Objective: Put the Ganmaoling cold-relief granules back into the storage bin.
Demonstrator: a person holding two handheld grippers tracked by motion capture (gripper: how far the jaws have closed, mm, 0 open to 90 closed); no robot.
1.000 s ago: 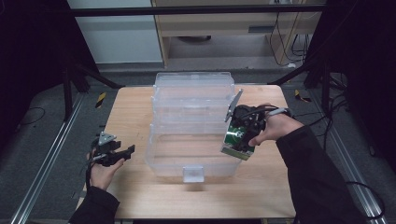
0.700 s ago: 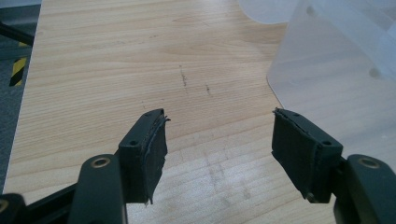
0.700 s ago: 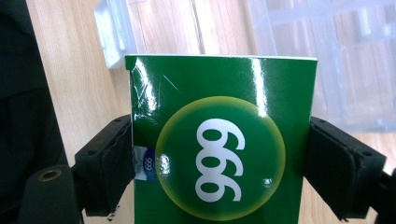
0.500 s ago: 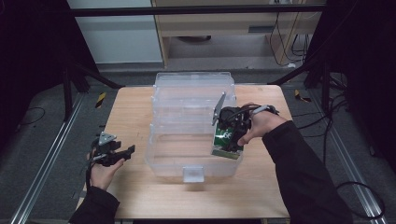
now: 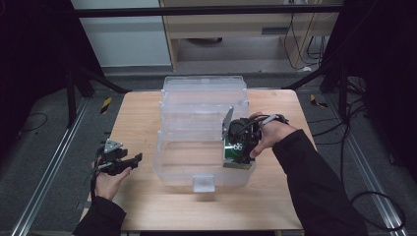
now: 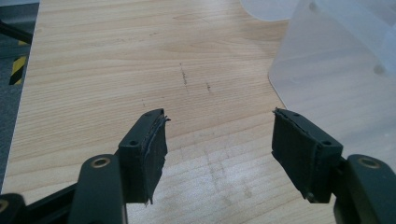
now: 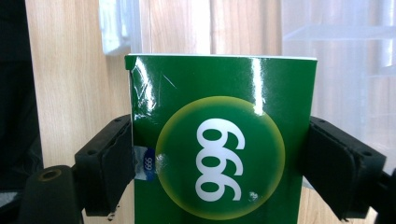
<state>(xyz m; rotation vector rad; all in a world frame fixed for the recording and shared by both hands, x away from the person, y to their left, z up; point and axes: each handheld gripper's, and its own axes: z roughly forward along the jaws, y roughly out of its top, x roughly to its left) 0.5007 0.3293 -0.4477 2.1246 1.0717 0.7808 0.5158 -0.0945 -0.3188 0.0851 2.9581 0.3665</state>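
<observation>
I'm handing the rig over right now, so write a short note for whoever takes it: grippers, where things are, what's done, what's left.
Right gripper: shut on the green box, held over the near right corner of the clear plastic bin.
Left gripper: open, holding nothing, over the wooden table left of the bin.
Done: box picked up and brought to the bin.
Left: probably lower it in and release.

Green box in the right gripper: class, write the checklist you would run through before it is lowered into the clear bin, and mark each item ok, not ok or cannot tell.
1. Green box clamped between both jaws of the right gripper: ok.
2. Box held straight in the jaws: ok.
3. Box above the front compartment of the clear bin: ok.
4. Compartment floor beneath the box free: cannot tell.
5. Left gripper open and out of the way on the table: ok.
</observation>
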